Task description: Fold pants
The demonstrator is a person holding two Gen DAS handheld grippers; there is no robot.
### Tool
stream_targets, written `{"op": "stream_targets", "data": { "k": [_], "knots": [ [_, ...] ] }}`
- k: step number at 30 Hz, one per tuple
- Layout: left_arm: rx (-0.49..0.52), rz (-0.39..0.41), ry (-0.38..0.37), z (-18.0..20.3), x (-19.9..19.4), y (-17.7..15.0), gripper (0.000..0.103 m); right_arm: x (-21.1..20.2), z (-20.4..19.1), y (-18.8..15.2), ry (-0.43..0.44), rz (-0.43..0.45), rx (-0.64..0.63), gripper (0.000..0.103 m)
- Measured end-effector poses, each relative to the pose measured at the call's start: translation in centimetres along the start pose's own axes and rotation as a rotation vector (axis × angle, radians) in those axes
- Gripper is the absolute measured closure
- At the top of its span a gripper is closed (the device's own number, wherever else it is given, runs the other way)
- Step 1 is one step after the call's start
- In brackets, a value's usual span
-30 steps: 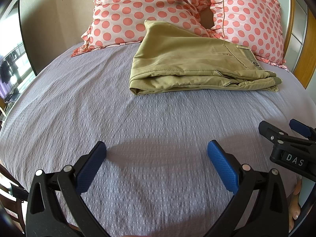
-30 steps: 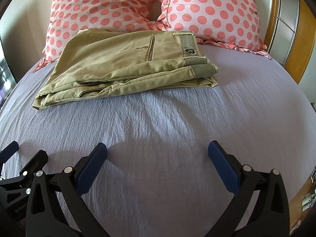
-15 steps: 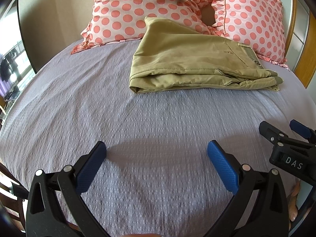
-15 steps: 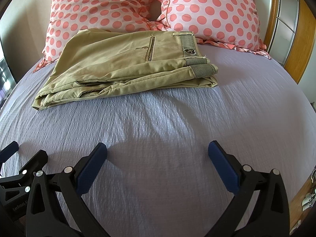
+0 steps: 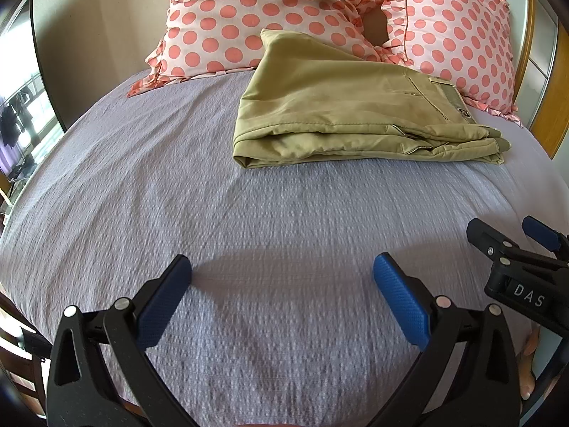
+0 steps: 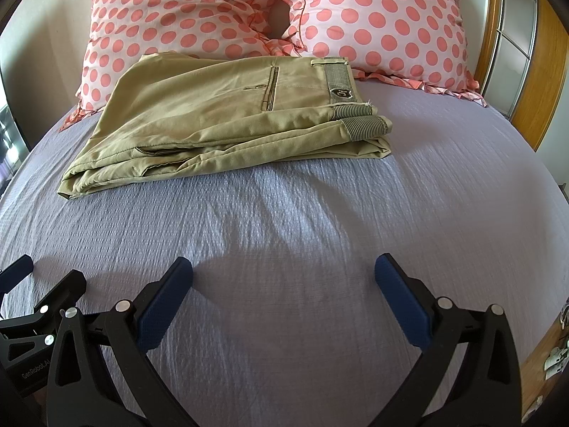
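Khaki pants (image 5: pixel 348 114) lie folded in a flat stack on the lilac bedspread (image 5: pixel 177 178), far edge resting against the pillows. In the right wrist view the pants (image 6: pixel 227 121) show a zip pocket and striped waistband on the right. My left gripper (image 5: pixel 282 277) is open and empty, well short of the pants near the bed's front edge. My right gripper (image 6: pixel 284 277) is open and empty too, beside the left one. Each gripper shows at the edge of the other's view: the right gripper (image 5: pixel 515 249) and the left gripper (image 6: pixel 39 284).
Two pink polka-dot pillows (image 6: pixel 177 10) (image 6: pixel 384 21) stand against the headboard behind the pants. A wooden bed frame (image 6: pixel 547 71) runs along the right. A window (image 5: pixel 21 114) is on the left. The bedspread (image 6: pixel 320 213) has light wrinkles.
Both grippers stay open and empty. The left view has shifted very slightly, so the pants sit a touch higher in it. The pants have not moved.
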State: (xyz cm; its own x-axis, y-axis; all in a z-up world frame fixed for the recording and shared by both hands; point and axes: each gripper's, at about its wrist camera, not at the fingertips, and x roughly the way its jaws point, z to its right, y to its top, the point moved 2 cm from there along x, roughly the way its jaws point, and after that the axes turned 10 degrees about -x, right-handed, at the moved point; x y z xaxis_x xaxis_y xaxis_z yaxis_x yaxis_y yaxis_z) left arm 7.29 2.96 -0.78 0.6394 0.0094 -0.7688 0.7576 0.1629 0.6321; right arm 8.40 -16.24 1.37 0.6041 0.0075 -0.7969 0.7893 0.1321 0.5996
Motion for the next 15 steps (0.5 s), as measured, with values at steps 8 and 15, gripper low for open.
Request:
{"op": "stream_targets", "data": {
  "k": [8,15],
  "knots": [
    [0.001,0.003,-0.001,-0.02,-0.02,-0.02,0.002,0.03,0.01,-0.03,0.000,0.000,-0.001,0.001],
    [0.002,0.005,-0.002,-0.01,-0.06,-0.04,0.002,0.03,-0.04,-0.02,-0.001,0.001,0.000,0.001]
  ]
}}
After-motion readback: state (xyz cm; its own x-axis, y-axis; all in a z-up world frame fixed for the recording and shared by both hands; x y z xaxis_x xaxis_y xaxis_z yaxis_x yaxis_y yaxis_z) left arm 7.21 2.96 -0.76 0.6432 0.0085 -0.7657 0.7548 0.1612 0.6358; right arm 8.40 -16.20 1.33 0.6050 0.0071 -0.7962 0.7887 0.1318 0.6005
